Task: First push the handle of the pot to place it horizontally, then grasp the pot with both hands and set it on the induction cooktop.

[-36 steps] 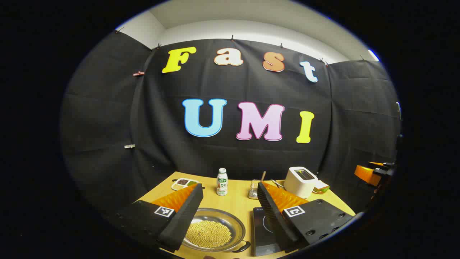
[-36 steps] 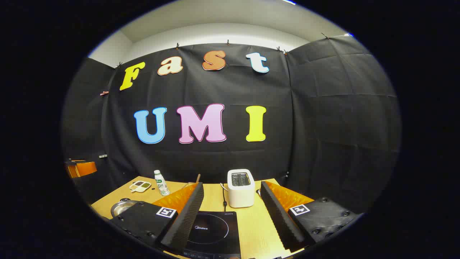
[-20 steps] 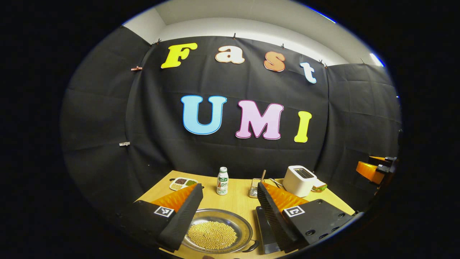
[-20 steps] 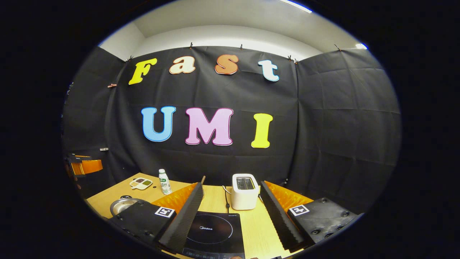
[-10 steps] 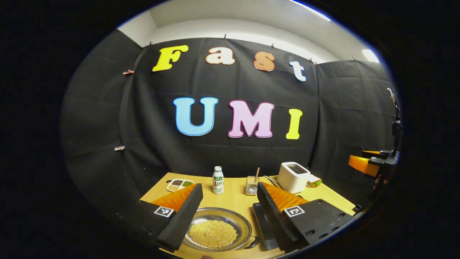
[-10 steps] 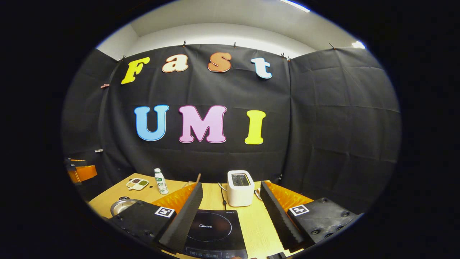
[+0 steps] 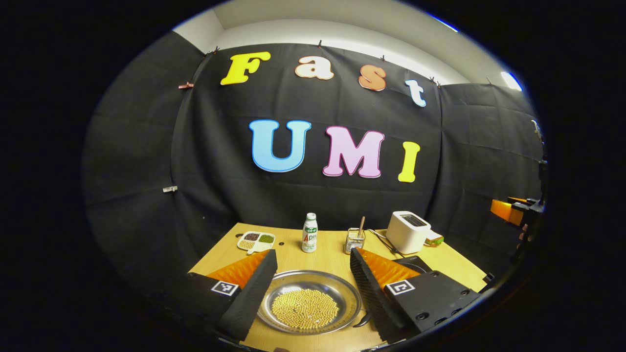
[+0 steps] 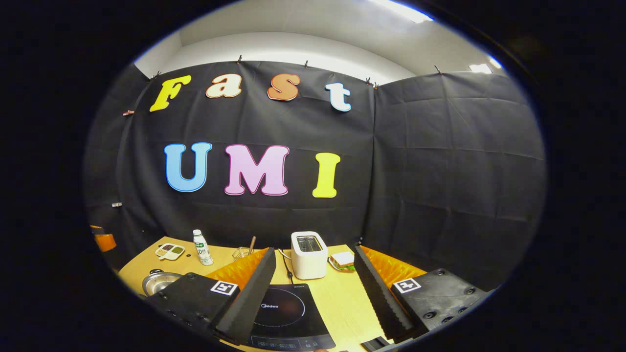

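A shallow steel pot (image 7: 313,303) filled with yellow beans sits on the wooden table (image 7: 327,256), framed between the fingers of my open left gripper (image 7: 313,288), which hovers above it. One dark pot handle (image 7: 364,320) points to the near right. The black induction cooktop (image 8: 283,313) lies under my open right gripper (image 8: 315,288), with nothing between the fingers. In the right gripper view the pot (image 8: 159,282) shows at the far left, and the left gripper (image 8: 102,241) shows at the left edge. In the left gripper view the cooktop (image 7: 413,266) peeks out behind my right finger.
At the back of the table stand a white toaster (image 7: 408,232), a small bottle (image 7: 309,233), a wire holder with a stick (image 7: 356,239), a divided dish of beans (image 7: 255,240) and a sandwich (image 8: 342,260). The toaster's cord (image 8: 286,269) runs toward the cooktop. The right gripper (image 7: 513,210) shows far right.
The left gripper has drawn back and turned left, so the pot sits more centred between its fingers. The right gripper view has swung to the right, shifting the toaster and cooktop leftward.
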### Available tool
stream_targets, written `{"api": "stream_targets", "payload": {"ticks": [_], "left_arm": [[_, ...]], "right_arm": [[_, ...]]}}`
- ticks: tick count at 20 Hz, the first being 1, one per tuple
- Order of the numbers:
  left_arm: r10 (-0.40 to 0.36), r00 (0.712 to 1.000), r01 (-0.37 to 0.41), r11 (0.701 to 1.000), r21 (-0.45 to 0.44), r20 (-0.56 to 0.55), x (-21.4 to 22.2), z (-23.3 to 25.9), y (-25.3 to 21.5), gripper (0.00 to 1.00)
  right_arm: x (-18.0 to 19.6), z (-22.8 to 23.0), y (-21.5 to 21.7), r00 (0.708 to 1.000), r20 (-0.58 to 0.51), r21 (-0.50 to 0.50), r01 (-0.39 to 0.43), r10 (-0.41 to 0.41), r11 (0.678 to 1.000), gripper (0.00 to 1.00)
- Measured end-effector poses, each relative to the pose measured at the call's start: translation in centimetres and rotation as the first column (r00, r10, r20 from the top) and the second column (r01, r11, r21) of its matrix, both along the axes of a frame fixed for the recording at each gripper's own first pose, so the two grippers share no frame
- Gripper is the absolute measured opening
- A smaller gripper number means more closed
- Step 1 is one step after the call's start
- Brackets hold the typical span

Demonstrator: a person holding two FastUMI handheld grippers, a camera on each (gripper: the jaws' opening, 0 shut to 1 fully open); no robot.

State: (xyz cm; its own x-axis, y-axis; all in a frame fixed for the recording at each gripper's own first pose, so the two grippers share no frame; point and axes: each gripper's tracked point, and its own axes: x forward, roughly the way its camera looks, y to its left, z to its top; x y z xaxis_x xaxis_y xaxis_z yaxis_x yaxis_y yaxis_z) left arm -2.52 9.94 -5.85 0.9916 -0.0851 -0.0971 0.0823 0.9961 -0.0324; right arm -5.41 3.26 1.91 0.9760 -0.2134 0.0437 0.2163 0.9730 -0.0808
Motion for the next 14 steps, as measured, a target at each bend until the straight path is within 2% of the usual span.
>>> {"api": "stream_targets", "payload": {"ticks": [2, 3, 4, 5, 9, 10, 11, 12, 13, 14], "left_arm": [[-0.011, 0.999, 0.01, 1.0, -0.015, -0.045, -0.2, -1.8, 0.9, 0.86], [-0.018, 0.998, 0.016, 0.999, -0.029, -0.067, -0.3, -2.6, 1.3, 0.75], [-0.029, 0.996, 0.025, 0.999, -0.046, -0.09, -0.5, -3.5, 1.7, 0.7], [-0.044, 0.993, 0.038, 0.997, -0.061, -0.109, -0.6, -4.5, 2.0, 0.57], [-0.06, 0.987, 0.049, 0.996, -0.075, -0.146, -1.2, -7.1, 4.2, 0.44], [-0.06, 0.985, 0.048, 0.996, -0.074, -0.163, -1.4, -7.7, 4.6, 0.35], [-0.067, 0.981, 0.054, 0.996, -0.078, -0.18, -1.6, -8.6, 4.9, 0.3], [-0.071, 0.978, 0.057, 0.995, -0.081, -0.195, -1.7, -9.2, 5.1, 0.34], [-0.072, 0.974, 0.057, 0.995, -0.077, -0.216, -2.0, -9.8, 5.3, 0.24], [-0.076, 0.969, 0.061, 0.996, -0.07, -0.234, -2.1, -10.5, 5.3, 0.22]], "right_arm": [[-0.4, 0.3, 0.9, 1.0, 0.01, -0.006, 0.014, -0.014, 1.0, 0.99], [-0.4, 0.3, 1.5, 1.0, 0.01, -0.011, 0.016, -0.016, 1.0, 0.99], [-0.4, 0.2, 2.2, 1.0, 0.007, -0.014, 0.017, -0.017, 1.0, 0.99], [-0.5, 0.3, 2.8, 1.0, 0.006, -0.017, 0.016, -0.016, 1.0, 0.99], [-0.4, -0.2, 5.3, 1.0, -0.014, -0.042, 0.008, -0.009, 0.999, 0.99], [-0.4, -0.4, 5.8, 1.0, -0.021, -0.044, 0.002, -0.003, 0.999, 0.98], [-0.4, -0.4, 6.3, 1.0, -0.022, -0.049, -0.002, 0.001, 0.999, 0.98], [-0.4, -0.4, 6.6, 1.0, -0.023, -0.054, -0.004, 0.003, 0.999, 0.98], [-0.4, -0.5, 6.8, 1.0, -0.023, -0.058, -0.007, 0.006, 0.998, 0.98], [-0.4, -0.7, 6.9, 1.0, -0.024, -0.057, -0.008, 0.007, 0.998, 0.98]]}}
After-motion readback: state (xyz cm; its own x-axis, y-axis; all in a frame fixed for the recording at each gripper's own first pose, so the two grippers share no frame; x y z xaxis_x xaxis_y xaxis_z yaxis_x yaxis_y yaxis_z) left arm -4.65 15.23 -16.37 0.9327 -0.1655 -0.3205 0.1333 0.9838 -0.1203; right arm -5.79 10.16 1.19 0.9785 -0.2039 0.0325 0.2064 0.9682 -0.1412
